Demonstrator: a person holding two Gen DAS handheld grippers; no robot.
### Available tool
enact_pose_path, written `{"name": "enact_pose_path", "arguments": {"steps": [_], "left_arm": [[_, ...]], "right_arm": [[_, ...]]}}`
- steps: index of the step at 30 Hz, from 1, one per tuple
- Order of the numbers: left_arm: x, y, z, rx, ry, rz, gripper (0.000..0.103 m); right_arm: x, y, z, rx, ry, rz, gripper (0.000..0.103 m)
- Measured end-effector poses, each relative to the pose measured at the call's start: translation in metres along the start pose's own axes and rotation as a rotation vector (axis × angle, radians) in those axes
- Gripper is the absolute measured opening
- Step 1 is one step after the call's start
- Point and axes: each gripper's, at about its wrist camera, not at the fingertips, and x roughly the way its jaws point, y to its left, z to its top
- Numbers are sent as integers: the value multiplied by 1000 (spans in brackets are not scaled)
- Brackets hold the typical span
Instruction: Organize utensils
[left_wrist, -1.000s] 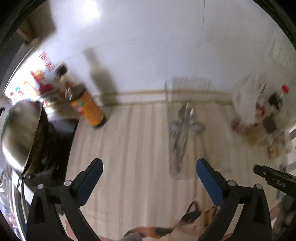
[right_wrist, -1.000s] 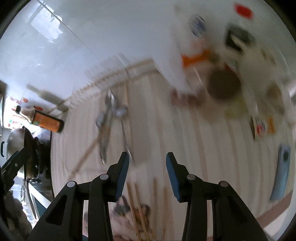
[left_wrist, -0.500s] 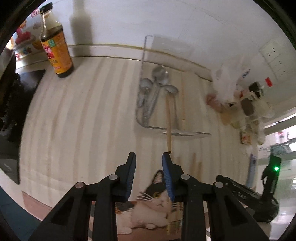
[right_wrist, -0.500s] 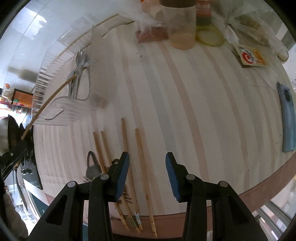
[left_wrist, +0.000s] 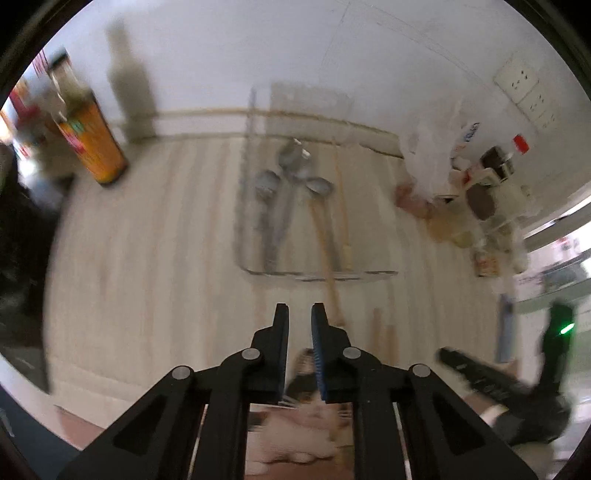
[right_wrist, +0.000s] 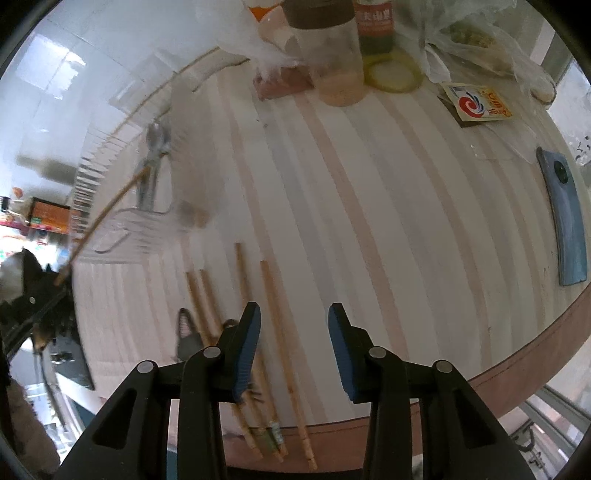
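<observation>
A clear plastic tray (left_wrist: 258, 258) lies on the striped table with several metal spoons (left_wrist: 280, 192) and a chopstick (left_wrist: 341, 206) inside. Another chopstick (left_wrist: 325, 254) leans over the tray's near wall, its end sticking out toward my left gripper (left_wrist: 299, 314). The left jaws are nearly closed with nothing between them. In the right wrist view my right gripper (right_wrist: 293, 317) is open above several loose chopsticks (right_wrist: 273, 306) and a dark fork (right_wrist: 184, 332) near the table's front edge. The tray (right_wrist: 122, 229) shows there at the left.
A soy sauce bottle (left_wrist: 92, 144) stands at back left. Jars, bags and a seasoning packet (right_wrist: 476, 105) crowd the back right. A blue phone (right_wrist: 565, 221) lies at the right edge. A cat-print mat (left_wrist: 306, 435) lies under the left gripper.
My left gripper has narrowed further and shifted left and back of the leaning chopstick's end. My right gripper has come slightly closer to the loose chopsticks, still open.
</observation>
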Motion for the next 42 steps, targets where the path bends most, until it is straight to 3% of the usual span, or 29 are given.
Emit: {"name": "enact_pose_path", "arguments": {"steps": [3, 7, 10, 11, 13, 19, 20, 21, 22, 27, 32, 35, 36, 39, 42], "left_arm": [[-13, 13, -2, 19, -67, 149, 20], [-13, 40, 7, -43, -116, 344, 73], [-12, 62, 19, -109, -159, 396, 86], [-9, 69, 26, -130, -156, 392, 96], [1, 78, 36, -151, -120, 365, 103], [35, 89, 54, -163, -26, 352, 103], [38, 90, 53, -164, -17, 347, 103], [39, 90, 52, -166, -13, 341, 103], [40, 91, 52, -167, -12, 340, 103], [39, 96, 51, -189, -13, 333, 103], [43, 98, 55, -199, -19, 338, 103], [42, 97, 54, -186, -19, 344, 103], [40, 96, 53, -181, -24, 346, 103], [33, 92, 42, -179, -40, 340, 103], [33, 80, 18, -156, -22, 306, 103]], "right_arm": [[-11, 13, 7, -1, -6, 75, 41], [-23, 50, 28, -34, -12, 189, 41], [-21, 91, 52, -84, -10, 234, 41], [-15, 109, 64, -110, -4, 239, 41], [0, 132, 82, -136, 28, 229, 41], [66, 169, 108, -174, 214, 136, 37], [78, 171, 109, -172, 251, 123, 29], [84, 172, 109, -168, 267, 126, 8], [85, 173, 108, -169, 265, 121, 7], [57, 180, 105, -204, 152, 170, 6], [29, 199, 119, -274, 11, 149, 7], [45, 208, 135, -293, 24, 134, 7], [53, 212, 138, -316, 28, 99, 9], [46, 211, 135, -352, -29, 63, 35], [16, 184, 119, -311, -98, 79, 37]]}}
